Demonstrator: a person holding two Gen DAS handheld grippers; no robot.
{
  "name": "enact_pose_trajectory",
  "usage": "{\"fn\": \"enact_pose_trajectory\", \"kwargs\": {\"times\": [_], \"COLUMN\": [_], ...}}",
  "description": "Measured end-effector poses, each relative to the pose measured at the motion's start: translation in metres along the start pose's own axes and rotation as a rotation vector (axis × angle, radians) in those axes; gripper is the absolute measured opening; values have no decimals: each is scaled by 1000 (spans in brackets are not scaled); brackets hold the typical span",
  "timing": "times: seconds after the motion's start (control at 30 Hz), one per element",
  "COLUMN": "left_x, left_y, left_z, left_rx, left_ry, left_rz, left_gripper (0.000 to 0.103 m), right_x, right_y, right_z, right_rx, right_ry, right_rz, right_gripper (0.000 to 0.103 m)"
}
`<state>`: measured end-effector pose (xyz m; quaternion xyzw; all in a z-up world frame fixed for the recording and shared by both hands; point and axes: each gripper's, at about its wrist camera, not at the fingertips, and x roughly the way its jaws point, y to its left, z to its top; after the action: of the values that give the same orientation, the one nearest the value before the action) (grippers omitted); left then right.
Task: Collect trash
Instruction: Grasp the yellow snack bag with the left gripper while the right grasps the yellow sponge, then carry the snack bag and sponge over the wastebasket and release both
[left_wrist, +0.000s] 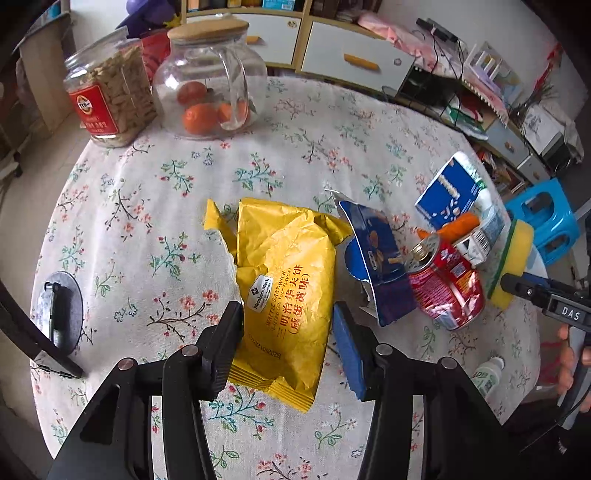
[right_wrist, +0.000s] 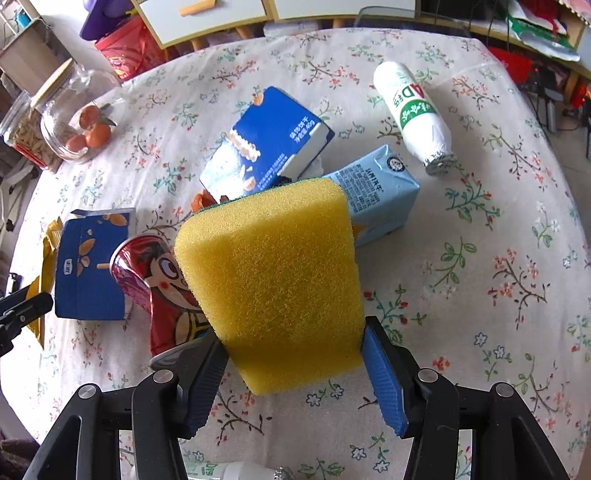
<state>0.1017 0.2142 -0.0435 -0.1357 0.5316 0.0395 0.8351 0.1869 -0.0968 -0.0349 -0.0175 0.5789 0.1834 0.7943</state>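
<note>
- The left tool has the yellow snack wrapper clamped between its two fingers, one pad against each long edge near the wrapper's lower end
- The wrapper's far end lies toward the middle of the worktop, which wears a flowered cloth
- The right tool is clenched on a yellow sponge, whose sides bulge around the blue pads; a green scouring layer shows along its far edge
- Behind the sponge in the right wrist view sits a dented red can on its side, touching a torn dark blue carton to its left
- Past the sponge lies a blue biscuit box, tilted, and just beside it a pale blue drink carton
- A white bottle with green print lies on its side, apart from that heap, toward the far right of the cloth
- From the left wrist view the same heap is on the right of the wrapper, the torn carton nearest it
- At the far left edge stand a glass pitcher with a wooden lid, oranges inside, and a jar with a red label, touching or nearly so
- A person's fingers grip the right tool's handle at the edge of the left wrist view
</note>
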Motion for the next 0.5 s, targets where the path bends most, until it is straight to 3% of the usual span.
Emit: {"fn": "enact_pose_trajectory", "kwargs": {"times": [0.5], "left_x": [-24], "left_y": [-47], "left_z": [15], "left_rx": [37], "left_ry": [-82], "left_rz": [-63], "left_gripper": [50], "right_x": [-30], "right_y": [-38], "right_z": [5], "right_rx": [100], "right_ry": [-65], "right_rz": [25], "right_gripper": [62]}}
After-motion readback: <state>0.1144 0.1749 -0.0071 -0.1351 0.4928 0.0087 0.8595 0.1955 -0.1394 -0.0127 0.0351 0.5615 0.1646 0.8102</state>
